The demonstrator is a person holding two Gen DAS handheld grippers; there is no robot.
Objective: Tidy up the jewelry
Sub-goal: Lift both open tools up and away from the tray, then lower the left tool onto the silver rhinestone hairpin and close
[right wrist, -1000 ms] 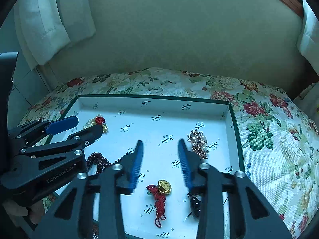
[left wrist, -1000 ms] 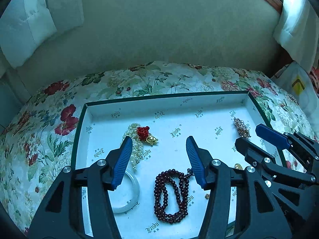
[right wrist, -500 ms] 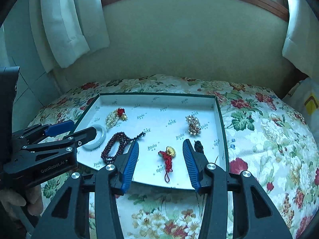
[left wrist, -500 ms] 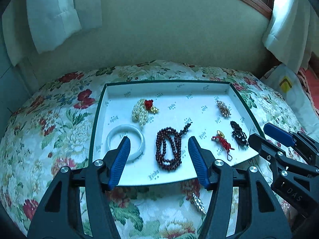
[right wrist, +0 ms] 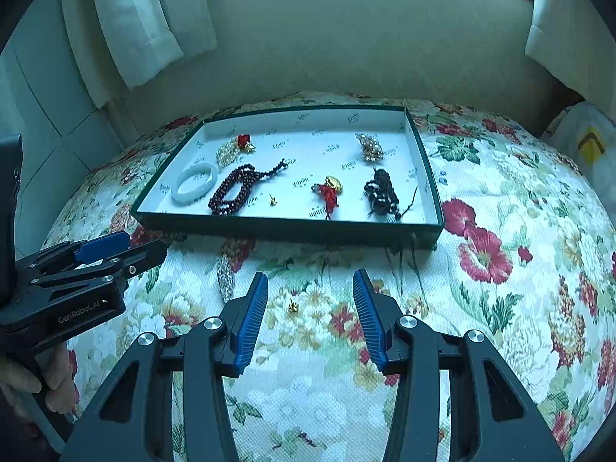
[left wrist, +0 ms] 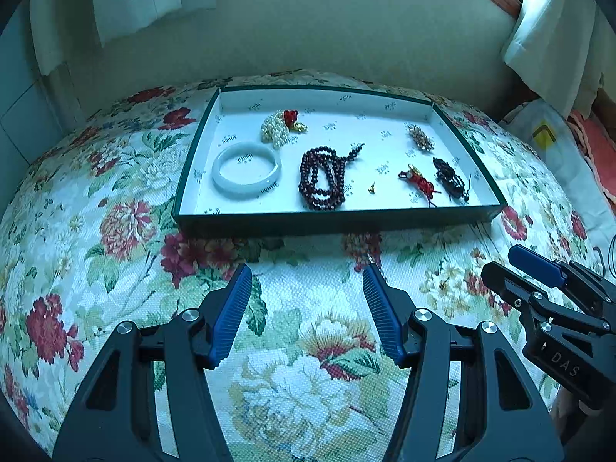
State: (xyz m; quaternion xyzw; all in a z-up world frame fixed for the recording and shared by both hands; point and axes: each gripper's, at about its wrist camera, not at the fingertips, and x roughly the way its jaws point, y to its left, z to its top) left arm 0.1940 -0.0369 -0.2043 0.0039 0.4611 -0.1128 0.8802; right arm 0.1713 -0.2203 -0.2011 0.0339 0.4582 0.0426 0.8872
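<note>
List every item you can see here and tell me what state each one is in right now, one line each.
tray: lidless, lying flat on the cloth
jade bangle: flat in the tray
dark red bead strand: coiled in the tray
red cord charm: in the tray
black bead bracelet: bunched in the tray
gold earring: loose on the cloth, outside the tray
left gripper: open, empty
right gripper: open, empty
</note>
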